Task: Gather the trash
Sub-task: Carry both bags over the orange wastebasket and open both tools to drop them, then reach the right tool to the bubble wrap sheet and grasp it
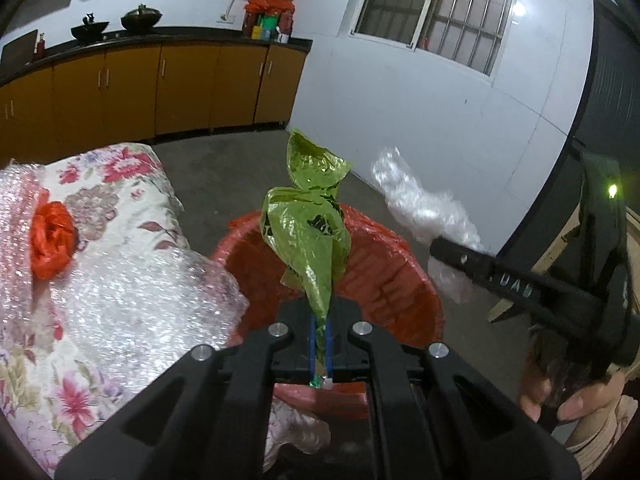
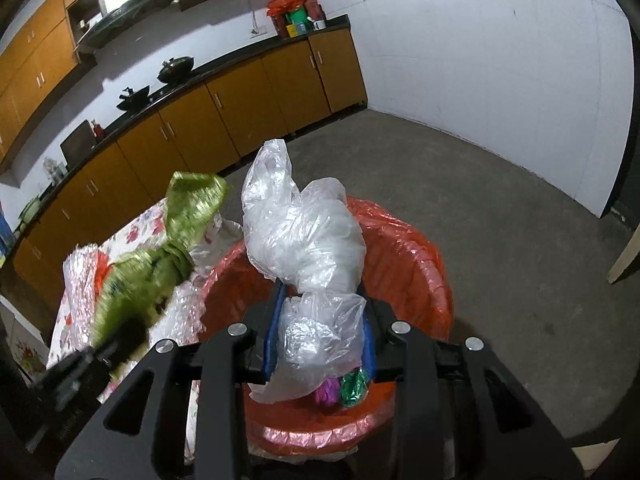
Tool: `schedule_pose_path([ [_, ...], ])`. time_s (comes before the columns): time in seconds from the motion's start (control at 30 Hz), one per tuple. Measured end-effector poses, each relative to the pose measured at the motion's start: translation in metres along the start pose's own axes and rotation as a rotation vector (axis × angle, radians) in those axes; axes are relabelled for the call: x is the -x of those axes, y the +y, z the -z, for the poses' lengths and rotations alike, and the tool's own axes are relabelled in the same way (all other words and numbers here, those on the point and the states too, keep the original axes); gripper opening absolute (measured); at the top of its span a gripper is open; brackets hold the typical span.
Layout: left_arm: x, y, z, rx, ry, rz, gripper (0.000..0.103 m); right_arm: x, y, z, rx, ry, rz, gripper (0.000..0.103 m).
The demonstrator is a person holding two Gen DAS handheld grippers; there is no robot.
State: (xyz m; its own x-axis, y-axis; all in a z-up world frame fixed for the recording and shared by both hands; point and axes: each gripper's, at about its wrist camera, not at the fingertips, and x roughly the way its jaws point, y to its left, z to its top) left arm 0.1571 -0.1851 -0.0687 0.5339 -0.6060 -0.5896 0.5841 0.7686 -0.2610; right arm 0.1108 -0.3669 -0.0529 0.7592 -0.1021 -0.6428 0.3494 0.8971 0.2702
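My left gripper [image 1: 320, 344] is shut on a shiny green foil wrapper [image 1: 308, 224] and holds it upright over the trash bin lined with a red bag [image 1: 400, 280]. My right gripper [image 2: 320, 320] is shut on a crumpled clear plastic bag [image 2: 304, 236] above the same bin [image 2: 412, 256]. The clear bag also shows in the left wrist view [image 1: 424, 208], and the green wrapper in the right wrist view [image 2: 176, 232], blurred. Small pink and green foil scraps [image 2: 344, 390] lie inside the bin.
A table with a floral cloth [image 1: 124, 184] stands left of the bin, bearing bubble wrap [image 1: 132, 304] and a crumpled red bag [image 1: 52, 240]. Yellow kitchen cabinets [image 1: 160, 88] line the back wall. Bare concrete floor [image 2: 500, 208] lies to the right.
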Motion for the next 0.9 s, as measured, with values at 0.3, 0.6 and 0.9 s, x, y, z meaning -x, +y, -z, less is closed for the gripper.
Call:
schedule_pose_path([
  [0.3, -0.011, 0.015, 0.010, 0.032, 0.032, -0.036, 0.036, 0.003, -0.008, 0.003, -0.002, -0.006, 0.005, 0.052],
  [0.6, 0.062, 0.054, 0.019, 0.012, -0.130, -0.269, 0.062, 0.007, 0.027, 0.009, 0.104, -0.014, -0.023, 0.055],
  [0.9, 0.130, 0.127, 0.041, 0.080, -0.194, -0.530, 0.067, -0.005, 0.102, 0.031, 0.257, 0.016, -0.121, 0.064],
])
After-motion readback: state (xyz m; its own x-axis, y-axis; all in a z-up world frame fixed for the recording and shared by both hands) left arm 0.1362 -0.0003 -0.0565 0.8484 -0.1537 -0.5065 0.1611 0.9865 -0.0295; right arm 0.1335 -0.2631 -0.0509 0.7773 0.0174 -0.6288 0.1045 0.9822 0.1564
